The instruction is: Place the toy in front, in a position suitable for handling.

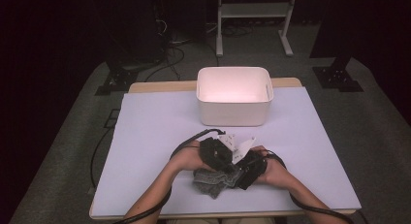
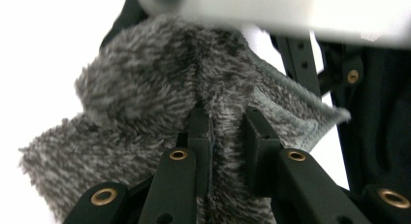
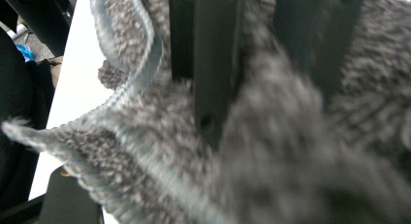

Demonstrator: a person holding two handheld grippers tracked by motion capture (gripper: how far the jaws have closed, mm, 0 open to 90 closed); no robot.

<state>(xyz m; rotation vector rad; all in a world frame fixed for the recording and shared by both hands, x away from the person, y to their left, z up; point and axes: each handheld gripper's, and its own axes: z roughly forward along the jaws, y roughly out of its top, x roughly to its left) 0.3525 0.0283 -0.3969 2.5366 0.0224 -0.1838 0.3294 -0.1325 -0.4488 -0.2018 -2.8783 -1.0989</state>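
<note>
Bunching a fuzzy grey cloth point(image 1: 212, 181) at the near edge of the table point(image 1: 145, 136), both hands work close together in front of the white bin point(image 1: 233, 96). Left gripper point(image 2: 224, 124) has its jaws drawn nearly together with a fold of the cloth pinched between them; right gripper point(image 1: 247, 171) sits against the same cloth, but whether its jaws grip or stand apart cannot be told from the blurred close view. Judged a folding or gathering step, and the next move likely needs a firm hold on both sides before lifting toward the bin.
</note>
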